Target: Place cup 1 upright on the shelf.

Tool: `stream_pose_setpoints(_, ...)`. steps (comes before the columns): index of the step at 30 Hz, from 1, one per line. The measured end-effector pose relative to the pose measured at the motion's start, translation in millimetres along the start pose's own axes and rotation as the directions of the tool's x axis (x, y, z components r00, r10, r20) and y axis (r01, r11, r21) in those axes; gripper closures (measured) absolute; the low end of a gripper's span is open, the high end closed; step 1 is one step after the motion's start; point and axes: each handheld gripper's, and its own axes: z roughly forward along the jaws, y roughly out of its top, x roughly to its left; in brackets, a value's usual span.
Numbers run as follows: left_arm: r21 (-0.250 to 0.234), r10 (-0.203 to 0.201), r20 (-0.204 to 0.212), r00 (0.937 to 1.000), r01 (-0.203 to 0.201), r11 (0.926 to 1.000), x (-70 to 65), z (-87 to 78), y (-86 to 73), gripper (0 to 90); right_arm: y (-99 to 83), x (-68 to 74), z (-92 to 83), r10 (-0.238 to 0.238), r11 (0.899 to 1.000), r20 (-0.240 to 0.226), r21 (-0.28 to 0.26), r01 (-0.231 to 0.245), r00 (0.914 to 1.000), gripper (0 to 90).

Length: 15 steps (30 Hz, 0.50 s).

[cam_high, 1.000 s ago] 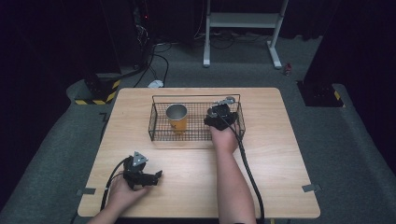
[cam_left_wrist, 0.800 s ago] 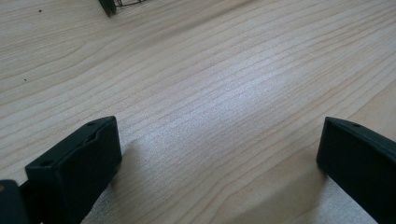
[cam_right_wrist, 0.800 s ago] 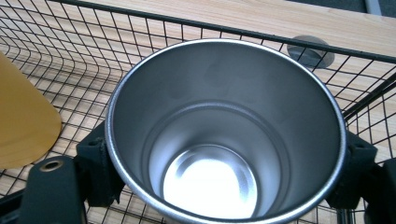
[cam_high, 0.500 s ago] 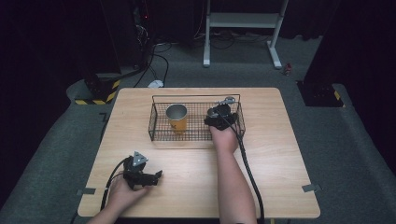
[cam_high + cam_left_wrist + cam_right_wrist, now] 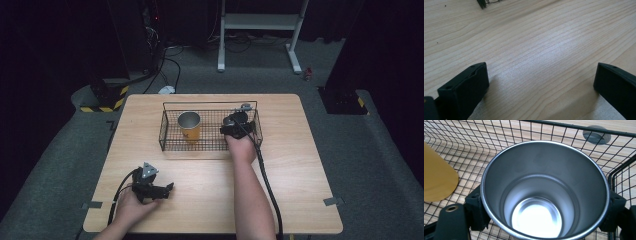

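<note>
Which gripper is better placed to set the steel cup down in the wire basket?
The right gripper. Its jaws already clasp the steel cup on both sides, inside the wire basket beside the yellow cup. The left gripper sits open on the table's near edge, far away.

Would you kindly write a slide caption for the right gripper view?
Right gripper clasping a steel cup inside the wire basket, beside a yellow cup.

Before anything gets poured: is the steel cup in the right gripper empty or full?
Empty. The right gripper view looks straight into the steel cup: bare shiny bottom, clean walls, nothing inside.
</note>
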Motion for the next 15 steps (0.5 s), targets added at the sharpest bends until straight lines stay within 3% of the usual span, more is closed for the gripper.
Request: stream_pose_setpoints(15,0.000,0.000,0.000,1.0000,0.000,1.0000,0.0,0.0,0.0,0.2,-0.8,-0.6,-2.3,-0.017,1.000,0.001,0.018,0.017,0.9999,18.0)
